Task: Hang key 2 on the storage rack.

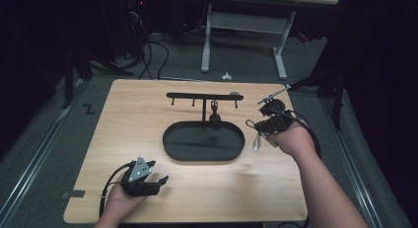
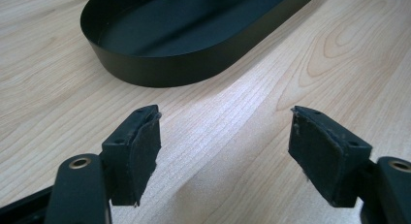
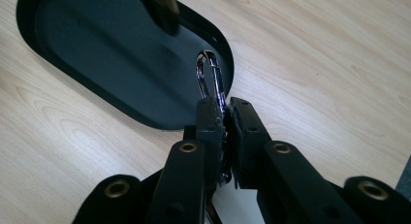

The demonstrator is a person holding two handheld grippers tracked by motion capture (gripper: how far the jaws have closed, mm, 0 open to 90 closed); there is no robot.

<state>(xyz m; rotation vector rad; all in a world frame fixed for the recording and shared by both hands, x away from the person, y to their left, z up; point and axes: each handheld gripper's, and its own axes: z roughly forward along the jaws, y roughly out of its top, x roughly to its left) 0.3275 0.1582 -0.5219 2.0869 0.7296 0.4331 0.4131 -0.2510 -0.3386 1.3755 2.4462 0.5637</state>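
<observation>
**Right gripper clamps a metal clip above the tray's end; left gripper rests with jaws apart**

The right gripper (image 3: 224,118) has its jaws pressed together on a silver carabiner clip (image 3: 209,78), whose hooked loop sticks out just past the fingertips. In the high view the right gripper (image 1: 268,120) is held in the person's right hand (image 1: 291,139), and a pale strap (image 1: 256,141) hangs below it. Directly beyond the clip lies the rounded end of the black oval tray (image 3: 121,54); the clip is above that end, not touching it as far as can be told. Farther out, a black hanger stand (image 1: 204,97) rises from the tray's far side, its crossbar carrying small hooks and one dark item (image 1: 215,120) hanging near the post.

The left gripper (image 2: 225,151) has its jaws wide apart with nothing between the pads (image 2: 145,146), only the bare wooden table (image 2: 232,112). Ahead of it, well clear of the fingertips, sits the near wall of the same tray (image 2: 169,64). From above, the left gripper (image 1: 143,178) lies low near the table's front edge.
</observation>
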